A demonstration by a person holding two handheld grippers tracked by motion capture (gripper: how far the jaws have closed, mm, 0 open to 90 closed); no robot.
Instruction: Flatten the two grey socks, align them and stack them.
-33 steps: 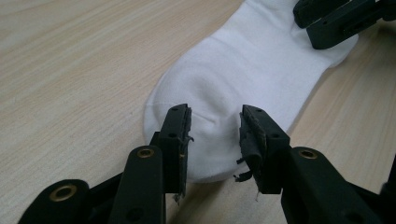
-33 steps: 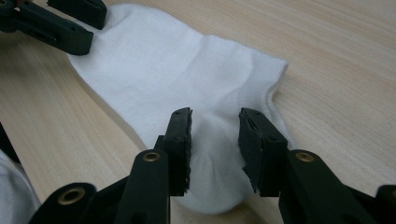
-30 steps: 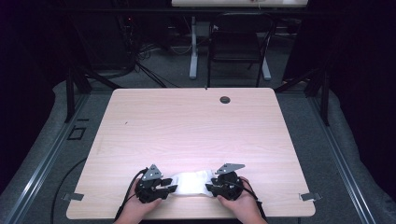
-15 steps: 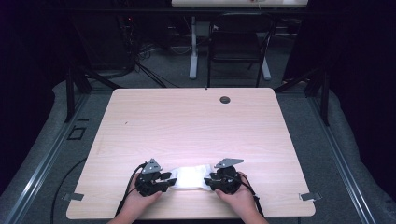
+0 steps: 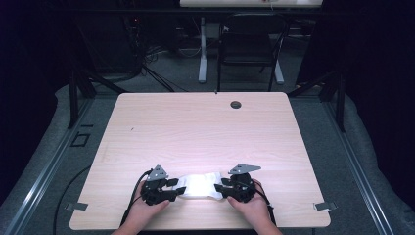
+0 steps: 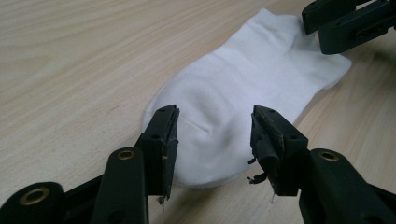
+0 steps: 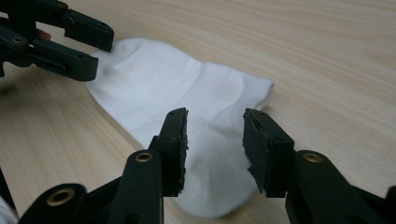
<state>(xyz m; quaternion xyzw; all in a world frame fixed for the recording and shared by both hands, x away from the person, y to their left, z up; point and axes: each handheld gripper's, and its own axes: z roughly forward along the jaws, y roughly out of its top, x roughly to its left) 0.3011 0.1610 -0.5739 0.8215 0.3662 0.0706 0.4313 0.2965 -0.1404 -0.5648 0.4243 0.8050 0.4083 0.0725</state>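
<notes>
Lying flat: 1 white sock (image 5: pixel 199 185) on the wooden table (image 5: pixel 205 132), close to the near edge, between the 2 grippers.
Sock ends: in the left gripper view the rounded end (image 6: pixel 205 140) is nearest the camera; in the right gripper view the other rounded end (image 7: pixel 210 186) lies under that gripper's jaws.
Left gripper (image 5: pixel 177 188): jaws spread apart, 1 on each side of the sock's near end, holding nothing; the fabric shows in the gap (image 6: pixel 212 135).
Right gripper (image 5: pixel 219 186): jaws also parted, poised over the sock's opposite end with cloth visible between them (image 7: pixel 215 140); not clamped on it.
Hands: left hand (image 5: pixel 147 210) and right hand (image 5: pixel 252 208) come in from the bottom edge of the high view, each around its gripper.
Table far side: a small dark round grommet (image 5: pixel 236 104) near the back edge, well apart from the sock.
Beyond the table: a dark chair (image 5: pixel 249 46).
</notes>
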